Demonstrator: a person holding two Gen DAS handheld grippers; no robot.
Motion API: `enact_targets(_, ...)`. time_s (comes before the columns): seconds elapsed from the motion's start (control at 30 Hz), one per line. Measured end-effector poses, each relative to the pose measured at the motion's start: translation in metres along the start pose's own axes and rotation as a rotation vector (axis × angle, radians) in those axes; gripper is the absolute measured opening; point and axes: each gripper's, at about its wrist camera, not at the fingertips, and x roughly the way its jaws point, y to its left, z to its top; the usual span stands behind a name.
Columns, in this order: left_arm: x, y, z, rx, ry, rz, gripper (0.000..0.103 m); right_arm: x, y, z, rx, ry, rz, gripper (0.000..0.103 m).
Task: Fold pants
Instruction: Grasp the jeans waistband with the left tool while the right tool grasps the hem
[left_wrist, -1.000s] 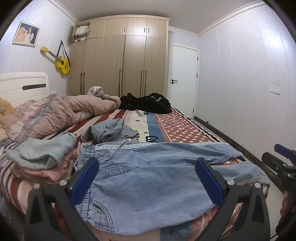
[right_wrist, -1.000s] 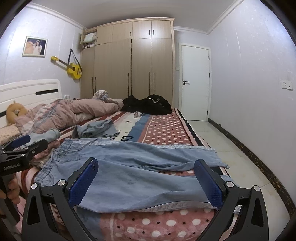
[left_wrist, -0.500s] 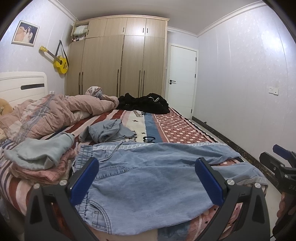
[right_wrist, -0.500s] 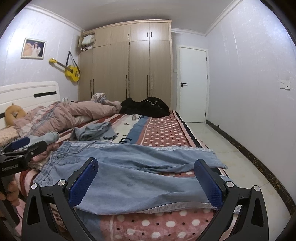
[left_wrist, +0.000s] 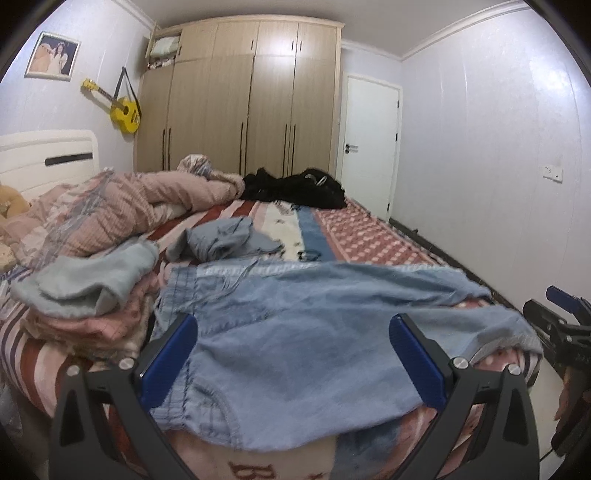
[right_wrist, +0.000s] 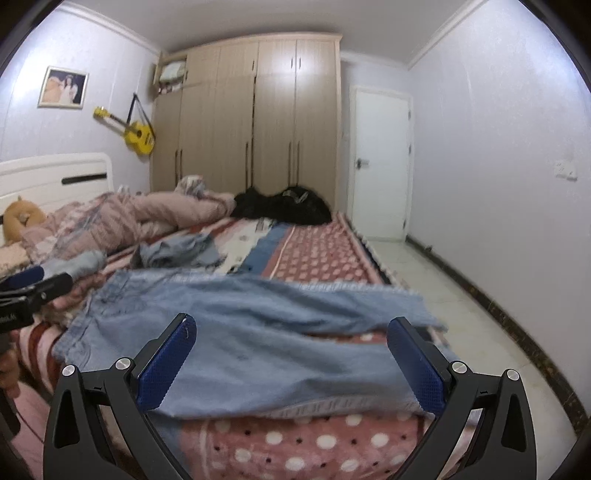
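Light blue denim pants (left_wrist: 295, 332) lie spread flat across the near edge of the bed (right_wrist: 314, 258), waistband to the left, legs running right. Left gripper (left_wrist: 293, 363) hovers over the waist and seat part, jaws wide open, nothing between them, blue pads either side of the denim; contact with the cloth can't be told. Right gripper (right_wrist: 291, 362) sits over the leg part near the bed edge, jaws also spread wide and empty.

Pants look soft, thin denim, faded, with an elastic gathered waistband, a drawstring, and a curved stitched pocket at near left. Leg hems at the right are frayed. One leg lies over the other with a pale woven trim strip along the near edge in the right wrist view. Some wrinkles, mostly flat.

Bedcover is a fleecy blanket, pink with white polka dots nearest, red-white stripes to the left, a blue band in the middle. Just left of the waistband is a folded stack (left_wrist: 88, 295), grey-green knit on pink cloth. Just beyond the pants, a crumpled grey-blue garment (left_wrist: 225, 240). Far left, a rumpled pink quilt (left_wrist: 110, 210); far centre, a black clothing heap (left_wrist: 295, 188). Wooden wardrobe (left_wrist: 243, 96), white door (left_wrist: 369, 147) and yellow ukulele (left_wrist: 125, 110) on the far walls.
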Motion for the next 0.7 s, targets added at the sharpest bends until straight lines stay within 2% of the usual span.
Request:
enact_targets(0.13, 0.007, 0.024, -0.027, -0.050, 0.076, 0.017, 0.102, 0.013, -0.005, -0.018, -0.001, 0.016, 0.001, 0.103)
enact_targets(0.3, 0.025, 0.048, -0.064, -0.149, 0.198, 0.050, 0.102, 0.034, -0.021, -0.038, 0.066, 0.077, 0.034, 0.102)
enact_targets(0.43, 0.042, 0.059, -0.089, -0.277, 0.281, 0.001, 0.102, 0.046, -0.027, -0.050, 0.088, 0.113, 0.048, 0.102)
enact_targets(0.53, 0.059, 0.065, -0.103, -0.362, 0.329, -0.025, 0.102, 0.052, -0.042, -0.059, 0.162, 0.141, 0.063, 0.102)
enact_targets(0.67, 0.078, 0.074, -0.105, -0.465, 0.319, -0.098, 0.101, 0.056, -0.057, -0.068, 0.233, 0.171, 0.057, 0.101)
enact_targets(0.7, 0.082, 0.076, -0.103, -0.478, 0.314, -0.095, 0.097, 0.056, -0.062, -0.070, 0.254, 0.178, 0.056, 0.097)
